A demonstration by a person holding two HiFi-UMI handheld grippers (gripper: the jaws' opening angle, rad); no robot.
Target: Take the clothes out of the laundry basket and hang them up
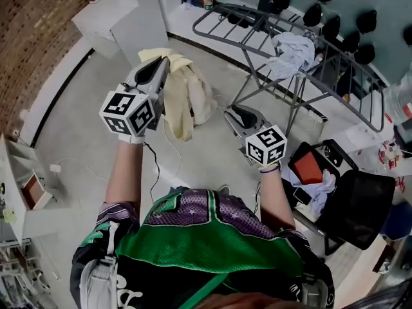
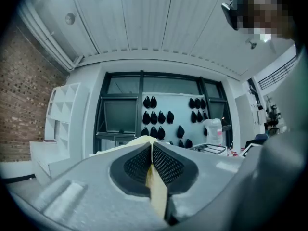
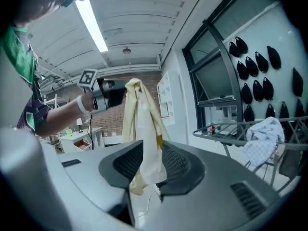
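Observation:
A pale yellow garment (image 1: 187,102) hangs down from my left gripper (image 1: 164,62), which is raised and shut on its top edge. In the left gripper view the yellow cloth (image 2: 156,191) is pinched between the pads of that gripper (image 2: 152,146). My right gripper (image 1: 229,112) is lower, just right of the hanging garment. Its jaws stand apart. In the right gripper view the garment (image 3: 139,114) shows in the gap of the right gripper (image 3: 147,150), with room at the pads.
A grey drying rack (image 1: 335,63) stands ahead on the right with a white checked cloth (image 1: 290,53) draped over it. A black basket (image 1: 347,205) holding clothes (image 1: 315,179) sits on the floor at right. White shelves (image 1: 122,11) stand far left. A cable (image 1: 156,166) lies on the floor.

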